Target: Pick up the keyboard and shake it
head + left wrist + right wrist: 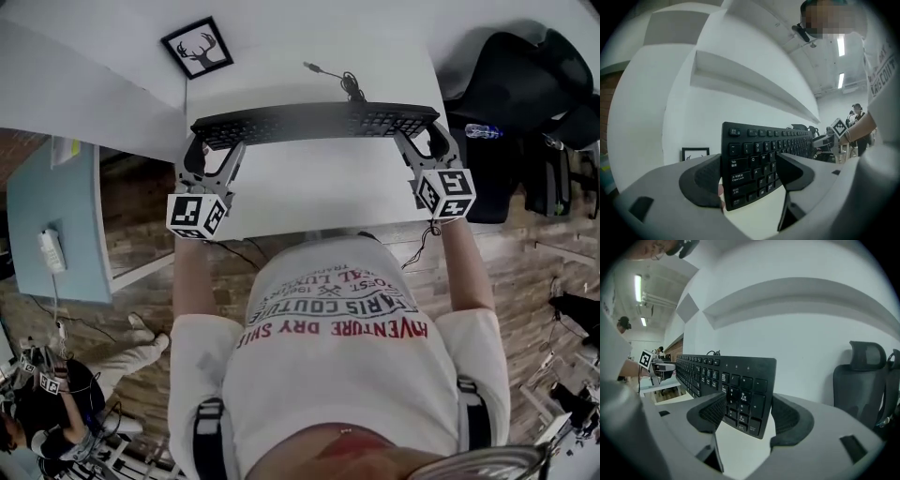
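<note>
Keyboard (pixel 314 122) — up off the table (pixel 319 192), it seems, tipped steeply on its long edge, at 12 o'clock from the person. Left gripper (pixel 749 172) pinches its 9 o'clock end, right gripper (pixel 748 413) the 3 o'clock end — a two-ended hold likely steadies it for shaking. Cable (pixel 342 82) trails toward 12 o'clock.

White bench (pixel 309 202) set against a white wall (pixel 647 117) that carries a long ledge (pixel 754 86). A framed antler print (pixel 197 47) stands by the wall at the bench's far left. Black office chair (pixel 525 84) at right, pale blue table (pixel 56 216) at left, brown plank-patterned floor (pixel 141 220). Ceiling strip lights (pixel 841 46) are lit.
</note>
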A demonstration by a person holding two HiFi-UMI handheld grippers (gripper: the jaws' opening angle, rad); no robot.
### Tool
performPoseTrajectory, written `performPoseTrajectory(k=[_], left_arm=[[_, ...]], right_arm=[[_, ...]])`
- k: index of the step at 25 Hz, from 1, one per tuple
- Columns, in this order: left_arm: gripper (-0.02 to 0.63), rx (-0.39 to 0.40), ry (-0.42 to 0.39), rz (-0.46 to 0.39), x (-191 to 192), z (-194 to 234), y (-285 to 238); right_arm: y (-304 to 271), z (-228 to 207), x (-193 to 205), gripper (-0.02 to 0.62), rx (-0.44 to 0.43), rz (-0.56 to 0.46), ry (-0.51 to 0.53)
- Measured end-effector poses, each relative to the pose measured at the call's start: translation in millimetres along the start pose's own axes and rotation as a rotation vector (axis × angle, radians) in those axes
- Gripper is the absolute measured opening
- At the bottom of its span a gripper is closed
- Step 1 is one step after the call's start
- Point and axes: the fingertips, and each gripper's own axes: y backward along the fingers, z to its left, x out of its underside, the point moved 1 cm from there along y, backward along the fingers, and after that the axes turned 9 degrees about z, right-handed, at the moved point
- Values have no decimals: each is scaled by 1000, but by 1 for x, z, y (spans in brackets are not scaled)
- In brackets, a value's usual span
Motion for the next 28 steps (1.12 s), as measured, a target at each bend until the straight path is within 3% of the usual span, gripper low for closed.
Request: performPoseTrajectory(k=[8,13,21,24,28], left_arm=[[362,-88,-116,-153,-44,-1,34],[362,-114,-153,-168,-44,-10,40],[362,-132,-125,-154,-38,-10,42],[362,-122,-87,-99,-35,-5,37],[360,-125,-102,9,-23,-4,28]], right_arm=[[28,13,-44,316,98,-246,163],[31,10,-51,305,172,-276,218],[24,11,-45,304,117,-231,212],[15,10,-31,302,40,-117,150],[0,9,0,292,-51,56,39]])
